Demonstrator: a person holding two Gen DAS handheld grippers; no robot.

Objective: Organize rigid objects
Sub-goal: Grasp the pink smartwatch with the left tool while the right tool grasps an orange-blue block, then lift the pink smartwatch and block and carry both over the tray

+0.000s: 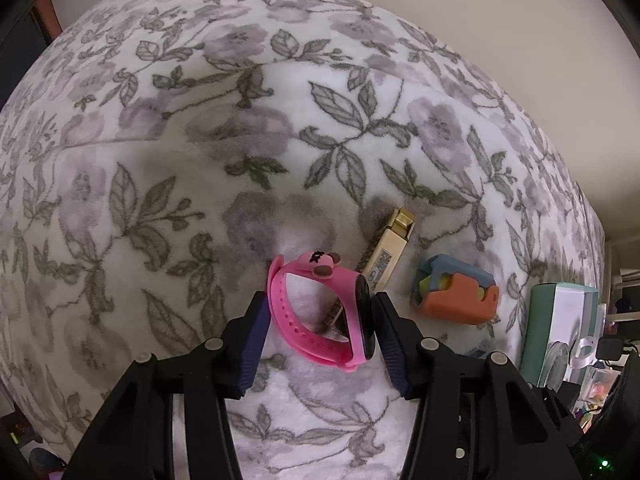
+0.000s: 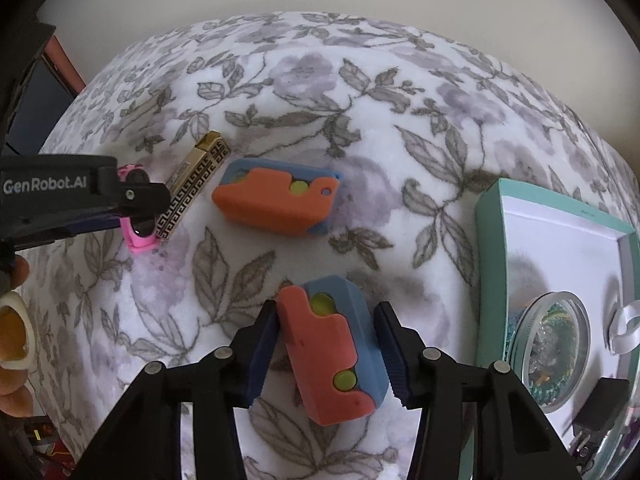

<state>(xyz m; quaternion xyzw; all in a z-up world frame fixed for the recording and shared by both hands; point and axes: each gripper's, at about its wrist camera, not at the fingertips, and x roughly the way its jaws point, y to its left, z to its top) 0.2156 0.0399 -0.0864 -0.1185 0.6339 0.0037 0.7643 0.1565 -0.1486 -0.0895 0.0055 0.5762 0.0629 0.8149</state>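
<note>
On the floral blanket [image 1: 168, 128], the pink watch [image 1: 320, 312] is clamped across its loop by the left gripper [image 1: 320, 332], while the nearer orange-and-blue toy [image 2: 332, 352] is straddled, barely touched, by the right gripper [image 2: 326, 356], presumably for transfer into the teal box [image 2: 490, 240].

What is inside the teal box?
Inside the teal box, a round clear-lidded case and a white ribbon loop on a white liner; its far part is out of frame.
</note>
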